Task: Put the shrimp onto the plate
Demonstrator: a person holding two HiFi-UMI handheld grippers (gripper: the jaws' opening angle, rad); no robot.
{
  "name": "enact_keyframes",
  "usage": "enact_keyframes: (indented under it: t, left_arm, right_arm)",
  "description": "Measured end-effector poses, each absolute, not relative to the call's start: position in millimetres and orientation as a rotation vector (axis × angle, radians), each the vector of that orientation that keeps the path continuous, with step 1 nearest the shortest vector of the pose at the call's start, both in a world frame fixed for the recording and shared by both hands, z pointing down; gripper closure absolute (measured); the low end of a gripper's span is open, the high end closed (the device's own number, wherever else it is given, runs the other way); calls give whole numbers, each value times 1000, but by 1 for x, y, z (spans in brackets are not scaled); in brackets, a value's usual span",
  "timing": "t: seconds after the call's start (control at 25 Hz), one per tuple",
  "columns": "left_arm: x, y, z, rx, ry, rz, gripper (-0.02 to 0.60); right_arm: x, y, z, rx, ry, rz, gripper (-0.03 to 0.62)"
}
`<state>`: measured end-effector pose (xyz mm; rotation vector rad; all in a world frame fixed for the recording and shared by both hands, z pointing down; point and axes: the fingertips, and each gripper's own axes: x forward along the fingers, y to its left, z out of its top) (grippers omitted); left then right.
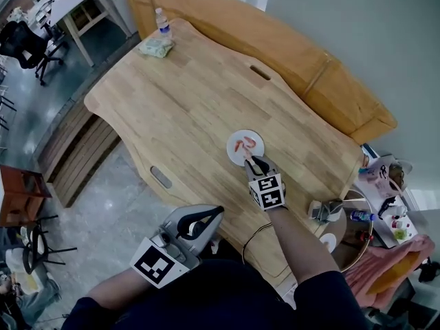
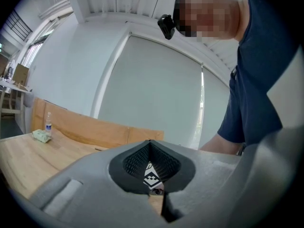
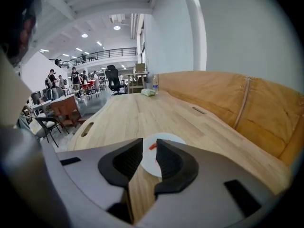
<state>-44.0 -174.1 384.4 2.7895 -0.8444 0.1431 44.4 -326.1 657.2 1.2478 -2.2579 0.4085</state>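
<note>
— Where's the shrimp (image 1: 240,144) lying?
— On the white plate (image 1: 245,133), mid-frame. Right gripper (image 1: 256,162) is hovering at its rim, jaws slightly parted, empty; left gripper (image 1: 218,210), lower left, is hanging closed, empty.

Legible text: none was found.
- Marker cube (image 1: 268,190) on right tool (image 1: 256,162): bore black-and-white square patterns, coded only, no letters or digits.
- Second marker cube (image 1: 160,265) on left tool (image 1: 218,210): likewise.
- Water bottle (image 1: 162,22) at far end of bench (image 1: 179,102): label band was too small to read.
- Packets (image 1: 385,174) past the bench's right end: print was blurred and unreadable.
</note>
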Motion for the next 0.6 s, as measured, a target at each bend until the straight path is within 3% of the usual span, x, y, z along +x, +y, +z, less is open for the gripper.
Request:
enact_keyframes:
  t: [0.6]
  left_arm:
    - [-43, -149, 375, 2827, -788, 88, 578]
  right_arm:
    - [8, -192, 475, 1423, -2601, 395, 553]
